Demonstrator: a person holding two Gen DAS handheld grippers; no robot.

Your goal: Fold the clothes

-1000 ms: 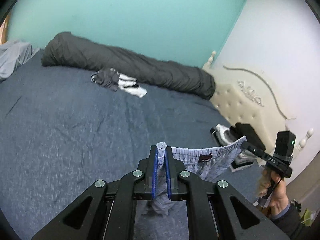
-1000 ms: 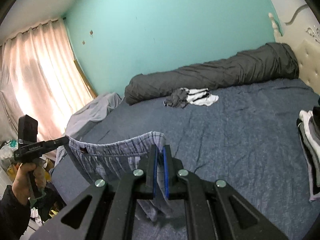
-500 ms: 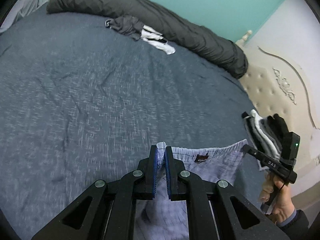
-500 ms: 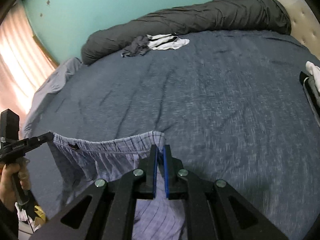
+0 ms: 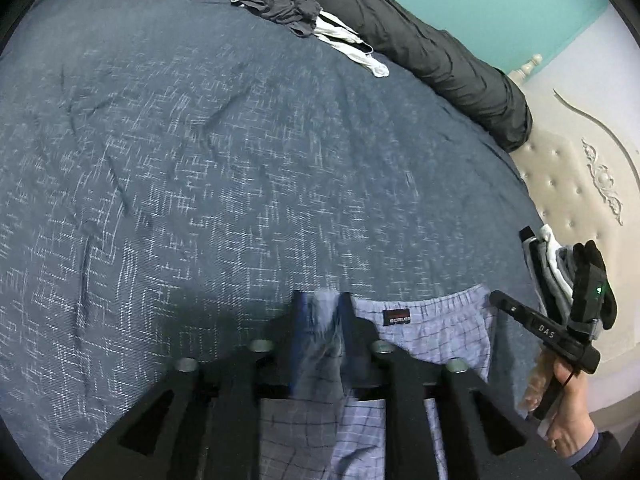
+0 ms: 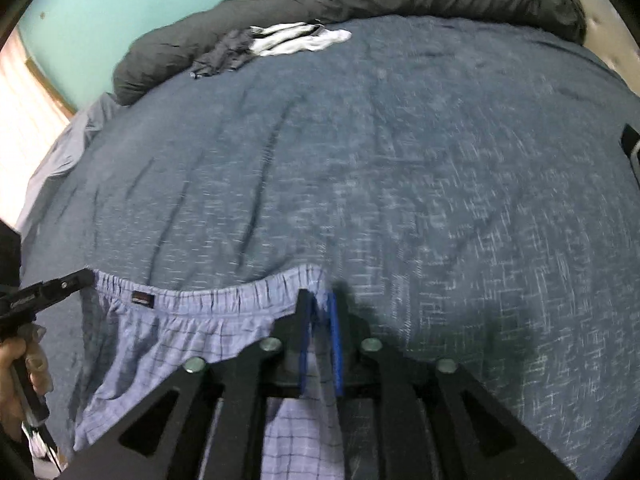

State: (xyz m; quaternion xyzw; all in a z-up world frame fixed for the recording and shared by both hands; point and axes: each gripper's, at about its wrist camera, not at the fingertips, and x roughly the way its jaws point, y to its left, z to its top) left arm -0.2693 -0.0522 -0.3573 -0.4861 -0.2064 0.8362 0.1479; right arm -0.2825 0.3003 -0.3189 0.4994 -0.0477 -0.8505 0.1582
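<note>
Left wrist view: left gripper (image 5: 326, 316) at 6 o'clock, fingers (image 5: 298, 320) apart with the blurred waistband corner of the checked boxer shorts (image 5: 424, 332) loose between them, jaws just been opening, pads no longer pressing on the cloth. Shorts spread toward 4 o'clock across the near edge of the blue bedspread (image 5: 240, 180), dark label at the middle of the waistband. At 4 o'clock the right gripper (image 5: 496, 300) in a person's hand (image 5: 568, 420), its tip at the far waistband corner. Behind it, at 3 o'clock, a stack of folded garments (image 5: 548, 264) (already done, apparently). At 12 o'clock a crumpled dark garment (image 5: 280, 6) and a white one (image 5: 348, 42), not folded, against the rolled dark duvet (image 5: 440, 52).

Right wrist view: right gripper (image 6: 320, 320) at 6 o'clock, fingers (image 6: 334, 332) parted a little, waistband corner hanging between them, jaws likewise just been opening; no clear pinch on the cloth. Shorts stretched toward 9 o'clock, the left gripper at the other waistband corner (image 6: 76, 280), waistband sagging onto the bedspread. Untidy pair of garments at 11 o'clock, beside the duvet.

Progress, judged from the lie of things: some pieces folded and stacked; shorts laid out flat at the near bed edge, being let go, no fold made in them yet. Left to do: fold the shorts, add them to the stack, then deal with the two crumpled pieces at the far side.
</note>
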